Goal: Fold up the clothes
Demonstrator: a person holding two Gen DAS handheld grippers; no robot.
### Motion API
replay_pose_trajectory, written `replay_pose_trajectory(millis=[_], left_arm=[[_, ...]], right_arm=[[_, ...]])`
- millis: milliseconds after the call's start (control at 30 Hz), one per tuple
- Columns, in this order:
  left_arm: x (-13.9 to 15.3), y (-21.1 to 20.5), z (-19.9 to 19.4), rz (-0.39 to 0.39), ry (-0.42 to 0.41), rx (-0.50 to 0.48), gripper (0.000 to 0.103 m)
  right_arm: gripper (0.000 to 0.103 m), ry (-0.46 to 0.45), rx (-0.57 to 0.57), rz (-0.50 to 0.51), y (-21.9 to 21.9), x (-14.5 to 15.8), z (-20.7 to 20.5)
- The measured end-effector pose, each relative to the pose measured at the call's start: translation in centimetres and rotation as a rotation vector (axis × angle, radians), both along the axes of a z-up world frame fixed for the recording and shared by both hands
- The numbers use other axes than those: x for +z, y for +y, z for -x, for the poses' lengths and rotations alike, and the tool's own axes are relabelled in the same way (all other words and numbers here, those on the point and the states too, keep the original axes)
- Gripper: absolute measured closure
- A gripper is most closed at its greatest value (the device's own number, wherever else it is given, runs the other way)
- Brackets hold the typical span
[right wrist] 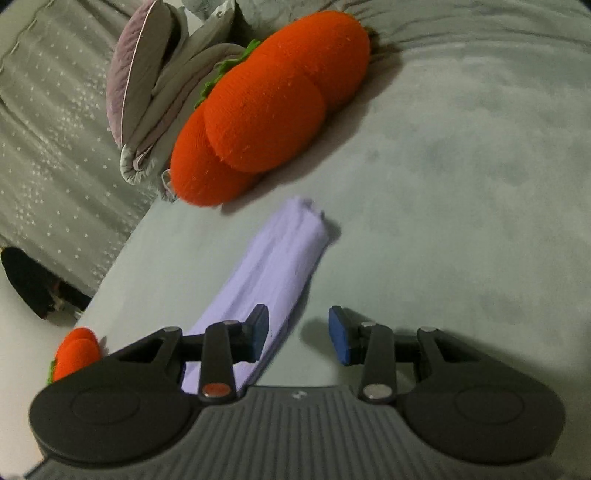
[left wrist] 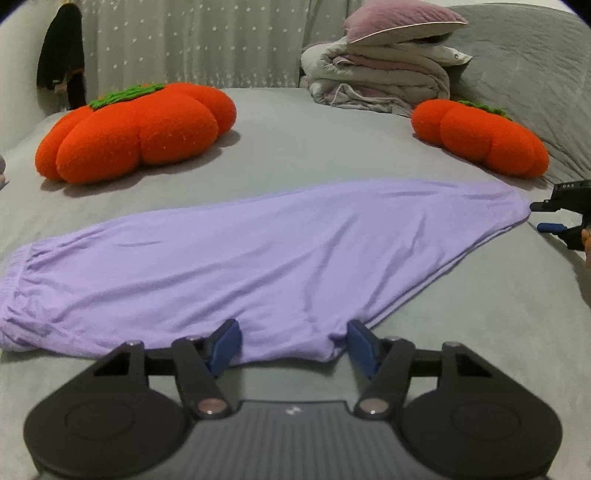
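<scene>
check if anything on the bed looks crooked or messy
Nothing is damaged or spilled. The purple pants lie flat but slant across the bed, the leg end angling toward the right pumpkin cushion, with light wrinkles near the waistband.

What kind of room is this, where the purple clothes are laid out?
Most likely a bedroom: the purple trousers lie on a grey-sheeted bed, with a folded quilt and pillow stacked at the far end and pumpkin cushions nearby.

A home bedroom: a grey-sheeted bed [left wrist: 295, 122] fills the frame, with folded quilts [left wrist: 376, 79], a pillow [left wrist: 402, 20] and pumpkin cushions [left wrist: 136, 129] at top.
</scene>
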State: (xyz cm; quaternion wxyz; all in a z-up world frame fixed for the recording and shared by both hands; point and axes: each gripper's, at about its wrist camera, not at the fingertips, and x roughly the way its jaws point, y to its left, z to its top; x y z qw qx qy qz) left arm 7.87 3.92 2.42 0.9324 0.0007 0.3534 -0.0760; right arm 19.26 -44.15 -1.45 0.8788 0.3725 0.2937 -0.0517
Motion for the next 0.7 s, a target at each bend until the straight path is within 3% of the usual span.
replay_pose_trajectory(millis=[367, 433, 567, 700], left_arm=[[-0.2, -0.6, -0.2, -0.036, -0.006, 0.021, 0.037], [-0.2, -0.6, -0.1, -0.037, -0.009, 0.018, 0.04], [0.0, -0.3, -0.1, -0.019, -0.008, 0.008, 0.064], [0.1, 0.0, -0.1, -0.002, 0.001, 0.004, 0.076]], right_arm=[[0.063, -0.032, 0.014, 0.226, 0.9, -0.1, -3.5], [0.077, -0.029, 0.019, 0.27, 1.2, -0.1, -4.1], [0.09, -0.023, 0.034, 0.318, 1.4, 0.0, -5.0], [0.092, -0.024, 0.042, 0.333, 1.4, 0.4, -5.0]])
